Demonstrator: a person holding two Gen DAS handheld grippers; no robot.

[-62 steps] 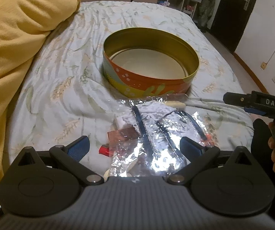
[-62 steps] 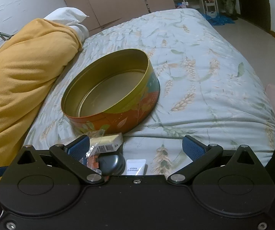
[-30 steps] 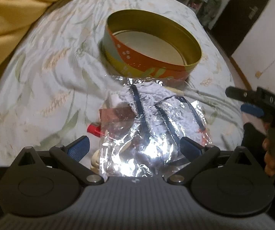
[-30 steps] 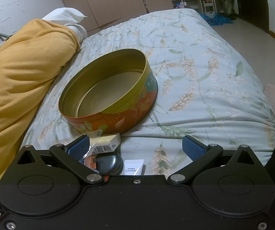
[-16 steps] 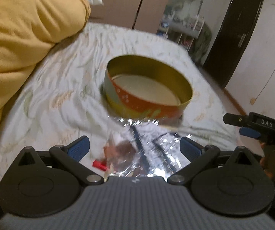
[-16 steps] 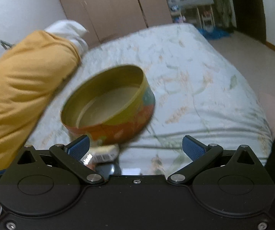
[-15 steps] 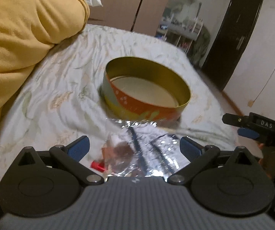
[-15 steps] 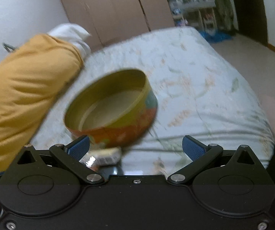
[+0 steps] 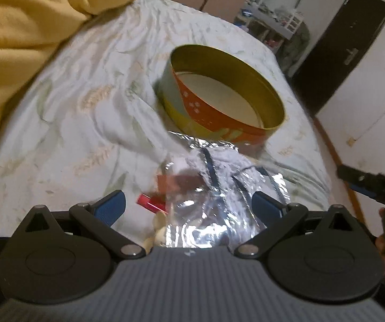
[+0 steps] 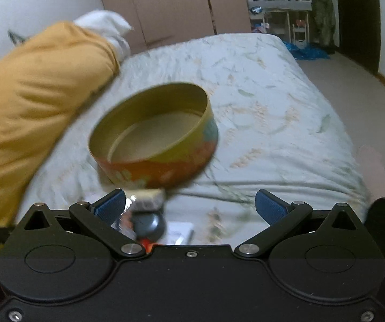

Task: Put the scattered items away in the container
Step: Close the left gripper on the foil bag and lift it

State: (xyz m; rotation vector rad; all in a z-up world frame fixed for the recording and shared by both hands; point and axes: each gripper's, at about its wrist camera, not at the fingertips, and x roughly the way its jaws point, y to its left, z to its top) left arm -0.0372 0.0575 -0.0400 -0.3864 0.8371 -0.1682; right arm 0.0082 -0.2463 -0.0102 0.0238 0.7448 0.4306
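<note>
- Here, left tool [image 9: 188, 204]: fingers apart, nothing held; foil bag [image 9: 219, 198] between them, tin [image 9: 219, 112] ahead on bed [image 9: 71, 123].
- Right tool [image 10: 189, 205]: fingers apart, nothing held; tin ahead-left.

Left gripper [image 9: 188, 204]: ribbed grey housing, black disc-shaped linkages with silver pivot pins, blue pads on jaws. Right gripper [image 10: 189, 202]: same black linkages and blue pads, plain black housing, small screws.

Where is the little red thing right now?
In the left wrist view the little red thing lies on the bed sheet, poking out from the left edge of the shiny foil bag, between the left gripper fingers and nearer than the round tin.
</note>
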